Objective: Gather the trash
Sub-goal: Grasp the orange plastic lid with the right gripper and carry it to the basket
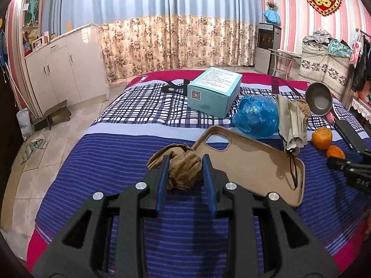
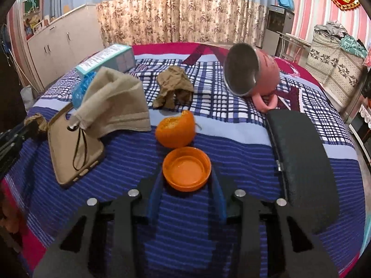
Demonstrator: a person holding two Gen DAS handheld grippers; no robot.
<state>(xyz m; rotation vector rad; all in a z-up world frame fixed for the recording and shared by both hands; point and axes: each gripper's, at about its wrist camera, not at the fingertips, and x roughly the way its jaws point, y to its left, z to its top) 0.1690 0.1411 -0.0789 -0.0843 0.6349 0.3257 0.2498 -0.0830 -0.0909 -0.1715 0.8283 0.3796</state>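
A crumpled brown paper wad [image 1: 183, 170] lies on the striped bed cover. My left gripper [image 1: 185, 162] is shut on it, with a blue pad pressing each side. In the right wrist view a shallow orange peel half [image 2: 186, 169] sits hollow side up between the pads of my right gripper [image 2: 186, 177], which is shut on it. A partly peeled orange [image 2: 175, 131] stands just beyond it. A second brown paper wad [image 2: 172, 88] lies farther back on the plaid part. The right gripper [image 1: 336, 161] also shows at the right edge of the left wrist view.
A tan phone case [image 1: 250, 162] lies right of the left gripper, with a beige cloth [image 1: 292, 120] draped over its far end. Behind are a blue plastic bag [image 1: 255, 115] and a teal box [image 1: 213, 92]. A pink mug [image 2: 250, 71] lies tipped over, and a black case [image 2: 299, 153] lies at the right.
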